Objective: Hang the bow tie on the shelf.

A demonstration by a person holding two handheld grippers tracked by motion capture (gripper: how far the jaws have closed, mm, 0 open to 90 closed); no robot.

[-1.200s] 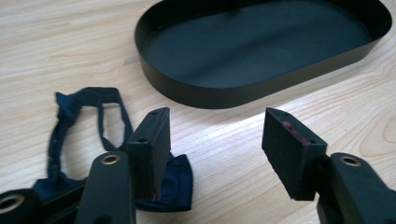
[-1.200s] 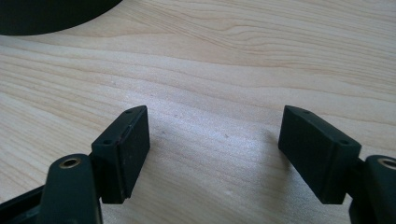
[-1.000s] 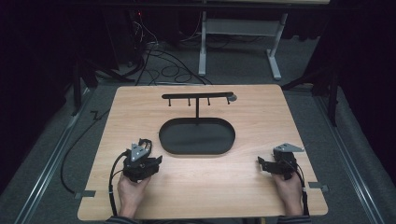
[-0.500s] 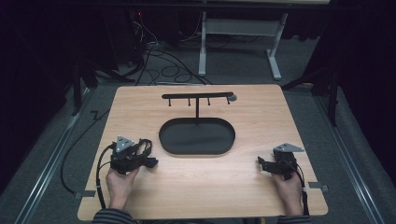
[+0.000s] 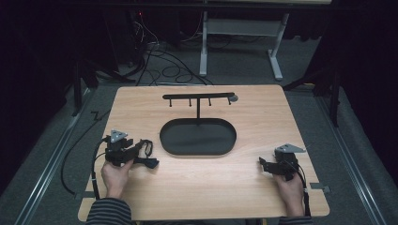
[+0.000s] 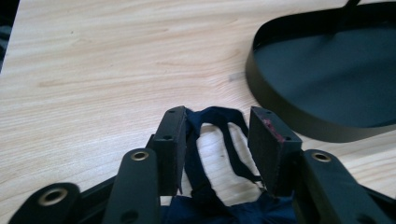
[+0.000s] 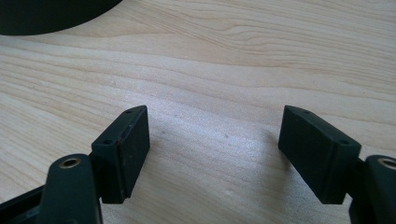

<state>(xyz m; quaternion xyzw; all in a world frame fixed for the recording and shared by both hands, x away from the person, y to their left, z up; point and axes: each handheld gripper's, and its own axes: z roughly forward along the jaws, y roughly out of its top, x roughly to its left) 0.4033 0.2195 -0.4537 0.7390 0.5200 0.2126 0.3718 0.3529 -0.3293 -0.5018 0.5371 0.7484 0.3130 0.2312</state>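
Light wood grain is seen on the table (image 5: 263, 122). Oval tray (image 5: 197, 137) and hook stand (image 5: 198, 97): black. Navy cloth (image 6: 210, 140) at lower centre. Sleeve (image 5: 109, 212), lower left: striped, dark and grey.

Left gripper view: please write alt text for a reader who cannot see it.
A loop of dark blue fabric strap lies between the left gripper's two parted black jaws, over a light wooden table. A black oval tray sits at upper right.
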